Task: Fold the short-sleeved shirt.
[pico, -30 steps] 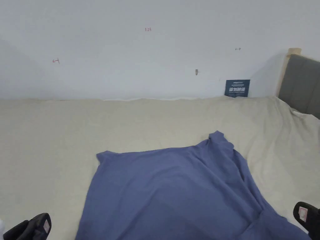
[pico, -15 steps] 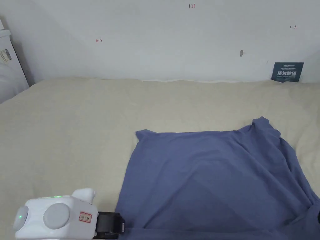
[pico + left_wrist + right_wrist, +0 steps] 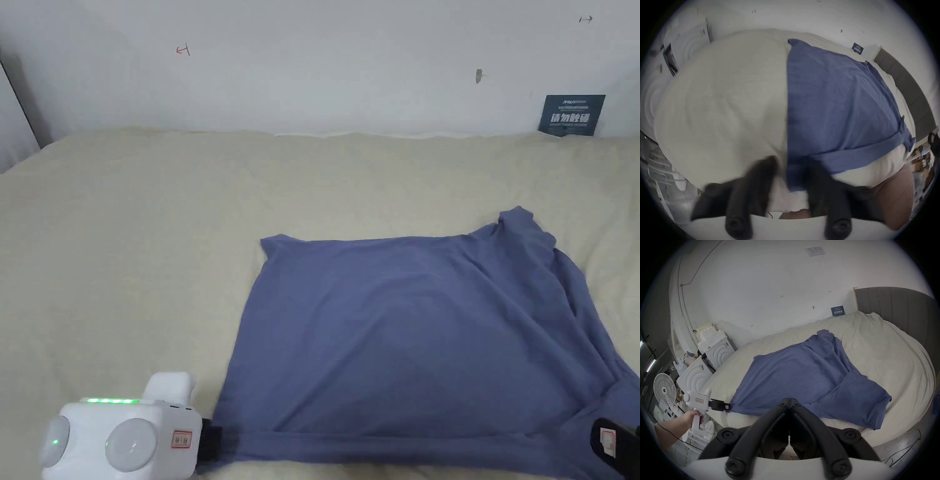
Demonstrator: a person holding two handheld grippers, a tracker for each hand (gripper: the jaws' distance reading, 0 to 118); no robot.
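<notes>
- Plainly, the blue short-sleeved shirt lay spread on the cream bed, its body toward the bed's near edge, its hem along that edge and a rumpled sleeve bunched at the far right.
- My left gripper sat at the shirt's near-left hem corner, just at the bed's near edge. In the left gripper view my jaws stood apart with the cloth's edge between them, though the blur kept me from telling whether they had clamped on it.
- My right gripper had its jaws pressed together at the tips, held over the near hem; I could not tell whether any cloth was caught between them.
- I judged the shirt light, limp and thin: it would sag from any single point and drag folds behind it, and it would not slip much on the bed cover.
- I reckoned the best hold was at the two hem corners, or hem and shoulder on one side, so that an edge stayed taut while it was carried over.
- The creased right sleeve looked likely to need flattening first.
</notes>
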